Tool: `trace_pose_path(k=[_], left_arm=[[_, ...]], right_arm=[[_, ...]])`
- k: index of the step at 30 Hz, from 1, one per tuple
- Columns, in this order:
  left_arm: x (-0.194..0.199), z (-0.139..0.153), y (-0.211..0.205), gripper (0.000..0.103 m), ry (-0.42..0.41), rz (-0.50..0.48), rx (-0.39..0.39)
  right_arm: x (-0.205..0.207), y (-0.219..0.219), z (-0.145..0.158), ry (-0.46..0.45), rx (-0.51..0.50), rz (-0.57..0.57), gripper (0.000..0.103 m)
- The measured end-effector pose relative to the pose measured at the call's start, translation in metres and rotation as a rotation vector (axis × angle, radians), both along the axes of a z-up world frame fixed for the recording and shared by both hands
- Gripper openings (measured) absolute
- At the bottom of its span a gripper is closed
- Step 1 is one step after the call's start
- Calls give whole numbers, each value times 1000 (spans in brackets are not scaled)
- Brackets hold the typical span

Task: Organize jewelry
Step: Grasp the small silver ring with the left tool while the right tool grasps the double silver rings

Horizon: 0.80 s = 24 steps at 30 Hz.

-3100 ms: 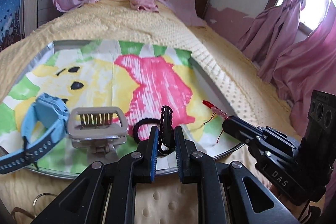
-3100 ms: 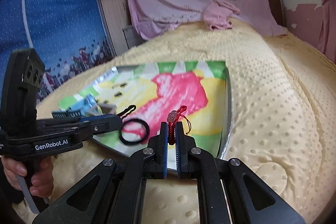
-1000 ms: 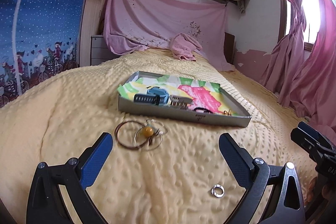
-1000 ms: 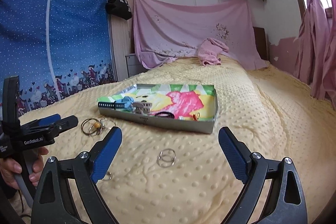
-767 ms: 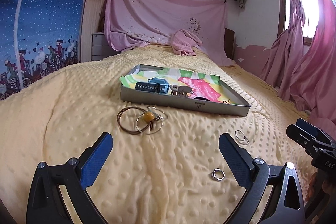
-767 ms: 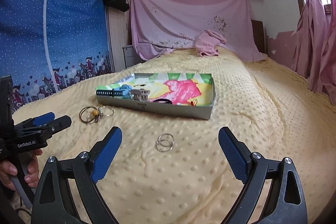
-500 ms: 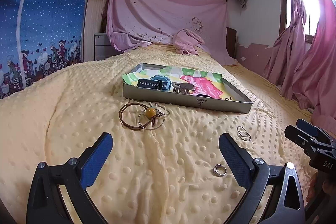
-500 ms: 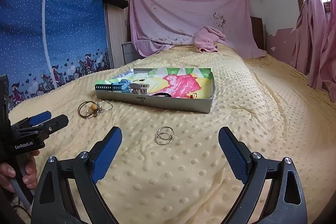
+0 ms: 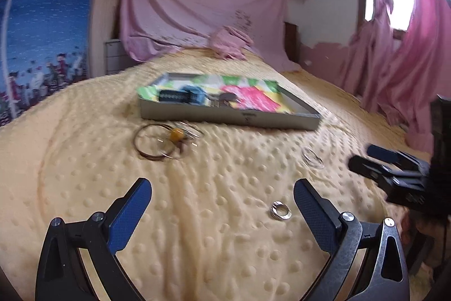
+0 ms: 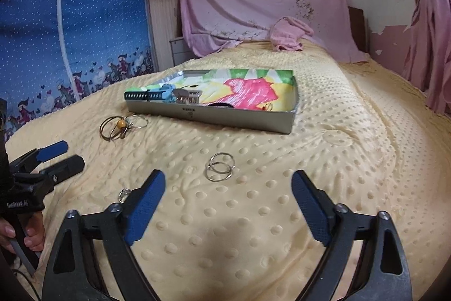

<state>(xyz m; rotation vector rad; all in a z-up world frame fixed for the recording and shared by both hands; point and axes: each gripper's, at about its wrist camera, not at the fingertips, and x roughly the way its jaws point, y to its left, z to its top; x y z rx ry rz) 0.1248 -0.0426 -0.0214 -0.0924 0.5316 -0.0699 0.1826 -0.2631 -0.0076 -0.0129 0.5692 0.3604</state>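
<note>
Right wrist: right gripper (image 10: 227,189) jaws wide, just closing, empty; left gripper (image 9: 222,199) likewise wide.

Tray (image 10: 214,117) on bedspread (image 10: 338,160); hoop pair (image 10: 220,167) before it, bangles (image 10: 118,127) left.

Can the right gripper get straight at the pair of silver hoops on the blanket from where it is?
Probably yes. The right gripper is open, and the pair of silver hoops lies just ahead of it on bare blanket, nothing between.
</note>
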Motion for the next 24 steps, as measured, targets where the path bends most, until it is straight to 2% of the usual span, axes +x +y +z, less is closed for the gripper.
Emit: trace_pose_path(k=[2, 3, 5, 7, 11, 14, 16, 20, 22, 24], left_arm=[[2, -4, -5, 92, 23, -32, 9], [5, -6, -8, 85, 40, -53, 12], [8, -10, -10, 80, 64, -74, 12], [11, -13, -12, 71, 84, -96, 7], [12, -16, -18, 67, 109, -160, -3], [14, -20, -26, 56, 135, -214, 4], [17, -24, -30, 47, 161, -233, 16], [25, -29, -35, 33, 202, -248, 30], [28, -30, -35, 19, 212, -247, 28], [32, -31, -34, 18, 223, -246, 21]], right_arm=[[6, 3, -6, 29, 4, 20, 62], [8, 4, -8, 38, 6, 23, 60], [12, 6, -15, 61, 12, 31, 53], [14, 7, -19, 76, 15, 33, 51], [15, 9, -23, 86, 22, 30, 51], [17, 10, -25, 95, 23, 33, 50], [20, 12, -27, 106, 22, 42, 44], [25, 18, -31, 117, 16, 56, 43], [28, 20, -32, 120, 17, 62, 43], [34, 23, -34, 128, 15, 69, 43]])
